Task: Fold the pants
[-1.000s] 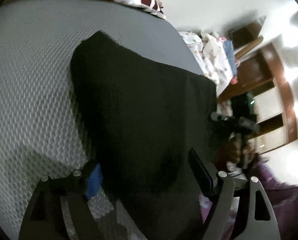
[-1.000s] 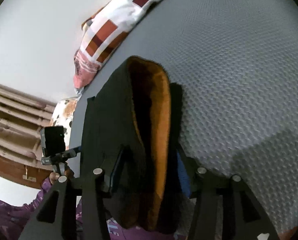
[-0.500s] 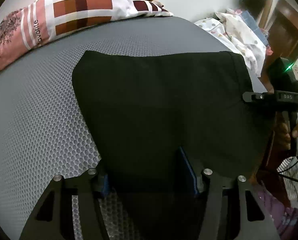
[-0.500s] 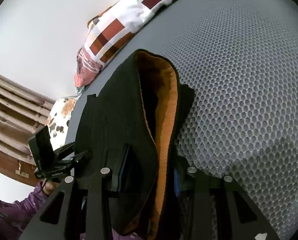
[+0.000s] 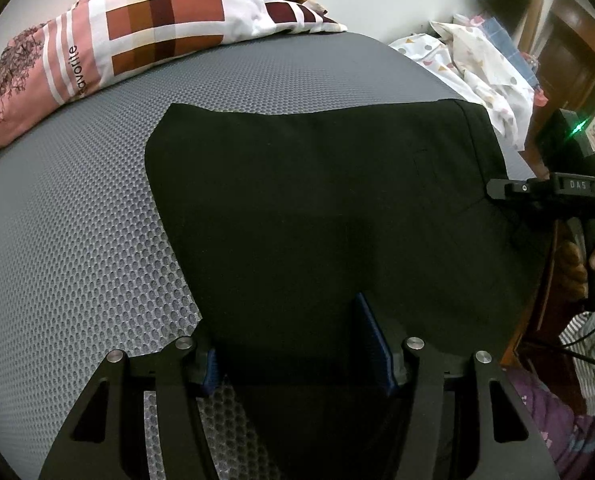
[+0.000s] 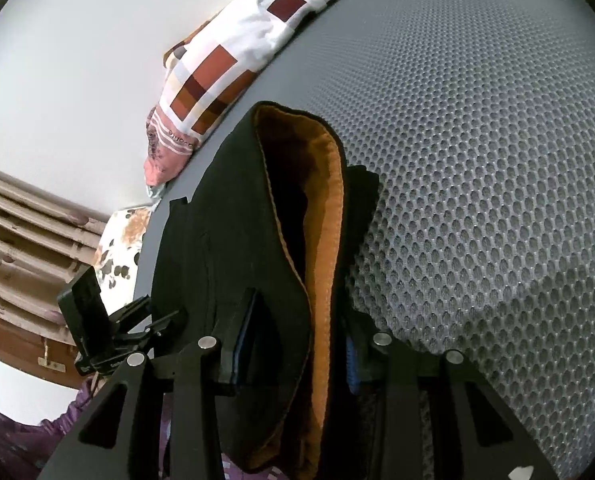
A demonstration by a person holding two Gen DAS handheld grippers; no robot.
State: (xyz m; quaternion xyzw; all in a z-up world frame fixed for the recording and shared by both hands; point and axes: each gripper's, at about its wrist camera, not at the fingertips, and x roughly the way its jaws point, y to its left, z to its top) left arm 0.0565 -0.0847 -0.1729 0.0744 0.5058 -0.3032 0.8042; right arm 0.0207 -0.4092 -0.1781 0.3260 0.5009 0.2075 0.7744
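Two tools pinch smooth black pants (image 5: pixel 317 200), orange fleece-lined, on honeycomb-mesh mattress (image 5: pixel 77 240).

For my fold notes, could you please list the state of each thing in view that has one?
Black pants: folded over, lying flat on the grey mat, orange lining showing at the open end.
Left gripper: shut on the pants' near edge.
Right gripper: shut on bunched pants fabric.
Patterned pillow: lying at the mat's far edge.
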